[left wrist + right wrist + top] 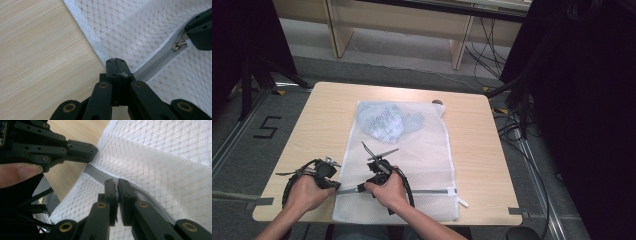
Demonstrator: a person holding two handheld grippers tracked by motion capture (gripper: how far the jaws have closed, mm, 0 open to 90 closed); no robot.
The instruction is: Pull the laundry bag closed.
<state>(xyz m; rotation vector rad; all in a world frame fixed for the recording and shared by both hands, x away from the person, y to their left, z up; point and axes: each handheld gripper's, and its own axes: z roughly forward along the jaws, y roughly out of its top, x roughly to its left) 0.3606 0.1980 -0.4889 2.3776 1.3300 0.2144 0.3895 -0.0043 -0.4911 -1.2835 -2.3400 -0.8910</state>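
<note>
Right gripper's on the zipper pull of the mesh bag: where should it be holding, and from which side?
Grip the small metal zipper pull on its flat tab, coming from the bag's closed left end, where the left gripper pins the grey zipper tape; the right gripper already pinches there.

Even overhead light, pale wooden surface (322,120) bright, room edges dark. Soft short shadows. Gripper views: near black fingers (117,67) slightly soft, white mesh laundry bag (160,160) sharp.
</note>
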